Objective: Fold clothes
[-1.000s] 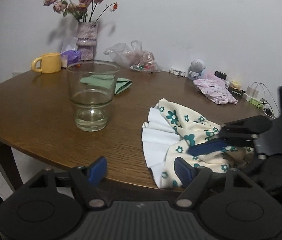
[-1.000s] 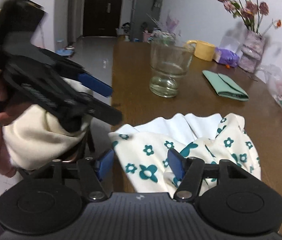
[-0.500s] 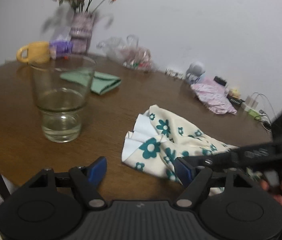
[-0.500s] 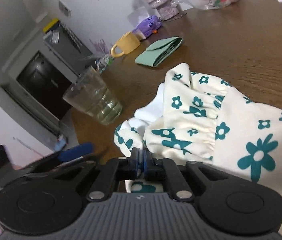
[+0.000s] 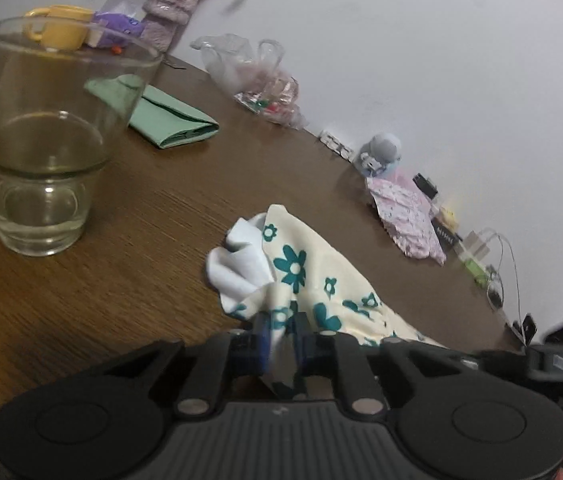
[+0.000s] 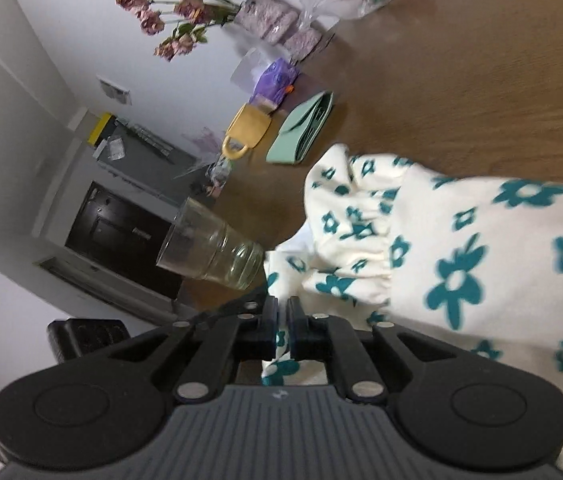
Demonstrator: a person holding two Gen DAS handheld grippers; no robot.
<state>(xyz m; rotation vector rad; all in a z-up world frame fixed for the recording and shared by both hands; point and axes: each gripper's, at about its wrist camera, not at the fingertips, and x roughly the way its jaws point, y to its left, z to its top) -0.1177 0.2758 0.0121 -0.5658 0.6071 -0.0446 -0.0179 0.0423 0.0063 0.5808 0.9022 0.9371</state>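
Observation:
A cream garment with teal flowers and a white lining (image 5: 305, 276) lies crumpled near the front edge of the brown wooden table (image 5: 129, 240). My left gripper (image 5: 281, 340) is shut on its near edge, cloth pinched between the blue pads. In the right wrist view the same garment (image 6: 461, 248) is stretched across the right side, and my right gripper (image 6: 281, 328) is shut on another part of its edge. The right view is strongly tilted. The right gripper's body shows at the lower right of the left wrist view (image 5: 561, 360).
A glass of water (image 5: 49, 140) stands left of the garment, also in the right view (image 6: 209, 248). Behind it lie a green pouch (image 5: 165, 116), a yellow mug (image 5: 57, 32), a flower vase (image 5: 173, 12), a plastic bag (image 5: 257, 80), pink cloth (image 5: 405, 208) and cables (image 5: 497, 272).
My left gripper moved in to the garment's edge and closed on it; it was open before. My right gripper closed on the cloth half a second ago and has tilted further, pulling it taut.

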